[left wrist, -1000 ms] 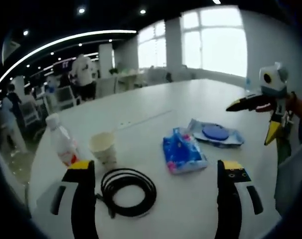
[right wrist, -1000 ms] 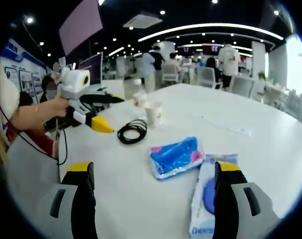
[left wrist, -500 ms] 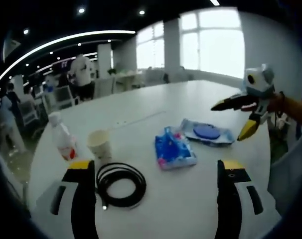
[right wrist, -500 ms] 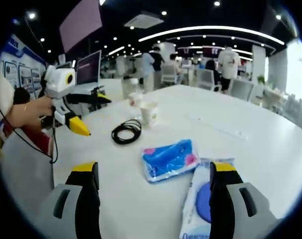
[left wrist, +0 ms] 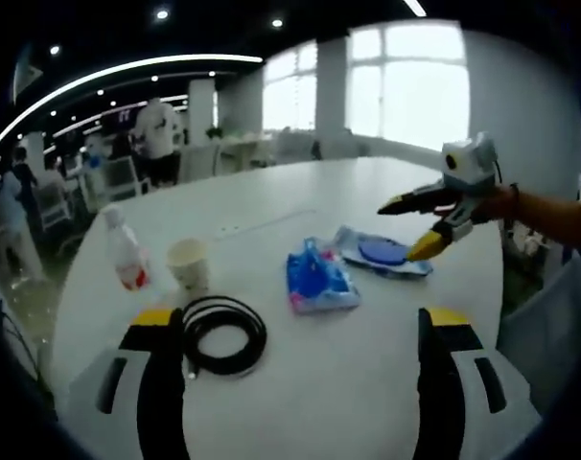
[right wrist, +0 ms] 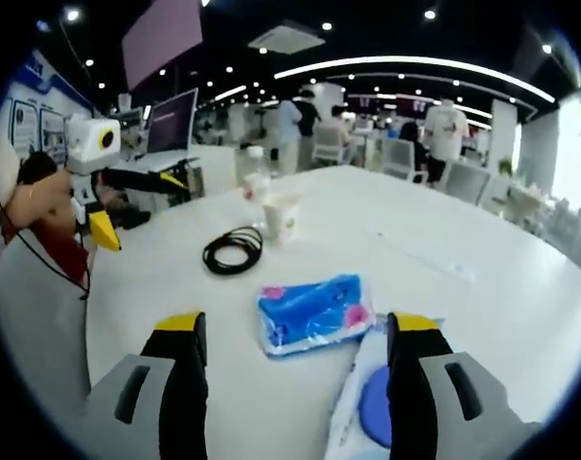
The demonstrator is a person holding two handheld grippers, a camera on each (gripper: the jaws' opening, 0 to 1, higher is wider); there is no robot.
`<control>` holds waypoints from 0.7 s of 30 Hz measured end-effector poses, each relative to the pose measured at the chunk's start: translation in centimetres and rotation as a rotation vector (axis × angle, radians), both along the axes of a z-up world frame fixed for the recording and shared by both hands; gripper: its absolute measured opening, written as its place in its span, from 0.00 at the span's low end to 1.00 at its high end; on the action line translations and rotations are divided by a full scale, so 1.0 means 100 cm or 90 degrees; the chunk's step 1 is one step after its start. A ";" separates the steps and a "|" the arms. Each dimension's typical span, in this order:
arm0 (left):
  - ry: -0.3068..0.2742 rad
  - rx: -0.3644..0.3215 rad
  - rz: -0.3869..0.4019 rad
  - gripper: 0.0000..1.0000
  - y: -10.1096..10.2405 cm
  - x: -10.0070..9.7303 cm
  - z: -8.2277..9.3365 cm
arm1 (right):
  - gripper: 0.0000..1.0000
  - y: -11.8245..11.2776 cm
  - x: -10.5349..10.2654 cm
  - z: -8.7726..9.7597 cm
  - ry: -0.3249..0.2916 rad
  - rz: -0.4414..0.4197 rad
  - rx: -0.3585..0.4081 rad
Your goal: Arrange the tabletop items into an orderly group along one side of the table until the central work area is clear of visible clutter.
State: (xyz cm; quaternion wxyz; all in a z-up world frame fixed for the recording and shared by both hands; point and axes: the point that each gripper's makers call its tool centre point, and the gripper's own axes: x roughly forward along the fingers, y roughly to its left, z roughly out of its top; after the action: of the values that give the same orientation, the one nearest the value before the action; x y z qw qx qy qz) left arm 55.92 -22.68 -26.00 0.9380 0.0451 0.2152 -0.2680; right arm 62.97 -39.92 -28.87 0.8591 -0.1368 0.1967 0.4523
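A white round table (left wrist: pixel 300 383) is seen in the left gripper view, with a coiled black cable (left wrist: pixel 223 333) lying just ahead of the left gripper (left wrist: pixel 298 331), whose jaws are spread wide with nothing between them. Beyond the cable a paper cup (left wrist: pixel 188 264) stands upright, and a clear plastic bottle (left wrist: pixel 124 253) with a red label stands beside it. A blue tissue pack (left wrist: pixel 318 280) lies near the table's middle, with a wet-wipes pack (left wrist: pixel 380 254) just beyond it. The right gripper (left wrist: pixel 407 230) is held over the wipes pack, its jaws parted wide and holding nothing. In the right gripper view the wipes pack (right wrist: pixel 367 402) lies between that gripper's own jaws, close beside the tissue pack (right wrist: pixel 313 314); whether the two packs touch cannot be told
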 end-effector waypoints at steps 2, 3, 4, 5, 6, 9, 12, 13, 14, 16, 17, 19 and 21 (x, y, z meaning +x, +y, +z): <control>0.001 0.000 0.002 0.99 -0.001 -0.003 0.002 | 0.71 0.000 0.003 -0.002 -0.003 -0.001 -0.006; -0.003 -0.003 0.002 0.99 -0.002 -0.005 0.004 | 0.70 -0.001 0.005 -0.004 -0.005 -0.001 -0.009; -0.002 -0.006 0.001 0.99 -0.003 -0.007 0.005 | 0.69 -0.001 0.007 -0.005 -0.006 -0.002 -0.011; 0.000 -0.009 0.002 0.99 -0.004 -0.008 0.005 | 0.67 -0.001 0.008 -0.006 -0.006 -0.001 -0.012; 0.001 -0.011 0.002 0.99 -0.005 -0.010 0.005 | 0.66 -0.001 0.010 -0.007 -0.007 -0.001 -0.012; 0.005 -0.014 0.002 0.99 -0.005 -0.014 0.004 | 0.63 -0.002 0.016 -0.010 -0.007 -0.006 -0.014; 0.000 -0.016 0.013 0.99 -0.001 -0.014 0.005 | 0.58 -0.002 0.023 -0.012 -0.007 -0.010 -0.012; 0.001 -0.017 0.016 0.99 0.000 -0.014 0.004 | 0.57 -0.002 0.026 -0.013 -0.008 -0.012 -0.011; 0.003 -0.018 0.017 0.99 0.000 -0.015 0.004 | 0.56 -0.002 0.030 -0.014 -0.011 -0.015 -0.010; 0.006 -0.018 0.018 0.99 0.001 -0.017 0.003 | 0.57 -0.002 0.035 -0.016 -0.014 -0.021 -0.009; 0.005 -0.019 0.023 0.99 0.002 -0.017 0.004 | 0.56 -0.002 0.037 -0.017 -0.014 -0.022 -0.007; 0.004 -0.025 0.028 0.99 0.003 -0.018 0.005 | 0.55 0.000 0.043 -0.019 -0.021 -0.022 -0.005; 0.006 -0.034 0.031 0.99 0.003 -0.020 0.004 | 0.55 0.001 0.049 -0.023 -0.022 -0.023 -0.008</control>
State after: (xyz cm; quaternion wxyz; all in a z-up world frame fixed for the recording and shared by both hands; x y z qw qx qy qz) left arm 53.92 -22.42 -25.55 0.9443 0.0135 0.2130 -0.2506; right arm 67.84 -39.83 -31.20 0.8695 -0.1462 0.1870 0.4330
